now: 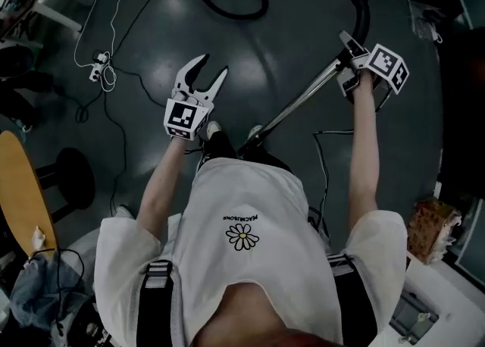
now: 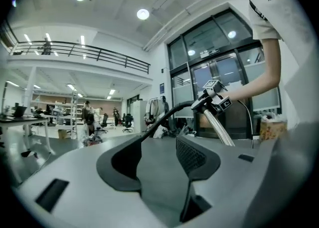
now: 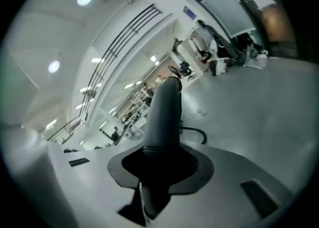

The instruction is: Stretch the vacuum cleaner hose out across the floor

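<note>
- Dark grey floor (image 1: 288,35): 1 black hose (image 1: 362,4) curves across its far part.
- 1 metal tube (image 1: 299,103) slants from the hose end towards the person's feet.
- Right gripper (image 1: 351,56): clamped on the hose end.
- Left gripper (image 1: 211,71): jaws apart, nothing between them.

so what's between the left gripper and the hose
Only bare dark floor between the left gripper and the hose, shown in the head view.

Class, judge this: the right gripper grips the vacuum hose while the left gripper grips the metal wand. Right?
No. The left gripper grips nothing; the left gripper view shows its jaws apart and empty. The right gripper does grip the vacuum hose.
</note>
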Demonstrator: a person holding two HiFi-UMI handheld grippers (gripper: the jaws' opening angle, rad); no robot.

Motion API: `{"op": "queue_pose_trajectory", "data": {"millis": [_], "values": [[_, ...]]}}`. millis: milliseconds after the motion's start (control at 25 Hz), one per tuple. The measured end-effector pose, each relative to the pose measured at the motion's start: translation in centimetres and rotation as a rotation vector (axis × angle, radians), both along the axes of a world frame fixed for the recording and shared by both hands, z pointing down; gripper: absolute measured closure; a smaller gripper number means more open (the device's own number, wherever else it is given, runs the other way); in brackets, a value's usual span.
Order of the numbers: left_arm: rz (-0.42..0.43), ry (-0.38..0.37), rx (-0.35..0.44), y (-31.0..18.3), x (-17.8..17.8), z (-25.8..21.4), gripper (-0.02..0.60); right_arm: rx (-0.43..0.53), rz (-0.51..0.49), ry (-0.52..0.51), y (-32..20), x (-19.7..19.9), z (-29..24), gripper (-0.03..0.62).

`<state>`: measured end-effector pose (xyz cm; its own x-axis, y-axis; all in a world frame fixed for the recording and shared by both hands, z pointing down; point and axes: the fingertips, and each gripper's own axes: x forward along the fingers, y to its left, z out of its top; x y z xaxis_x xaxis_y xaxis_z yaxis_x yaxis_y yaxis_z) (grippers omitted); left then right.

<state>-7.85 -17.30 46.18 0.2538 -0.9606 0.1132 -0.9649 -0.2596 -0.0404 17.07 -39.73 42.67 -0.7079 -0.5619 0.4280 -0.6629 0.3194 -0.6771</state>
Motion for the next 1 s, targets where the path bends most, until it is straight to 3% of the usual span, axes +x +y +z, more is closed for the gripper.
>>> {"op": "queue_pose_trajectory", "data": {"millis": [120, 280, 400, 560, 680, 880, 1000], "values": [[0.165, 0.003, 0.034, -0.2, 4.7, -1.3, 0.362, -0.041, 0.191, -0.025, 3.2, 5.2, -0.1, 0.488], [0.376, -0.002, 0.055, 3.6, 12.7, -3.3, 0.362, 0.041, 0.345, 0.113, 9.4, 11.2, -2.1, 0.488], [0.474, 0.001, 0.025, 8.3, 16.0, -2.7, 0.362, 0.073, 0.447, 0.167, 14.9, 14.0, -2.9, 0.489], [0.605, 0.019, -0.033, 14.6, 19.3, -0.6, 0.362, 0.019, 0.596, 0.126, 21.4, 16.8, -2.4, 0.488], [0.716, -0.042, -0.054, 19.1, 25.3, -0.2, 0.36, -0.043, 0.702, 0.041, 25.5, 20.5, -2.0, 0.488], [0.763, -0.027, -0.05, 24.0, 33.0, -1.5, 0.36, -0.09, 0.987, -0.12, 33.4, 30.9, -0.3, 0.488], [0.738, 0.025, -0.078, 27.3, 36.5, -1.3, 0.36, -0.088, 1.087, -0.126, 38.2, 36.3, 0.4, 0.488]]}}
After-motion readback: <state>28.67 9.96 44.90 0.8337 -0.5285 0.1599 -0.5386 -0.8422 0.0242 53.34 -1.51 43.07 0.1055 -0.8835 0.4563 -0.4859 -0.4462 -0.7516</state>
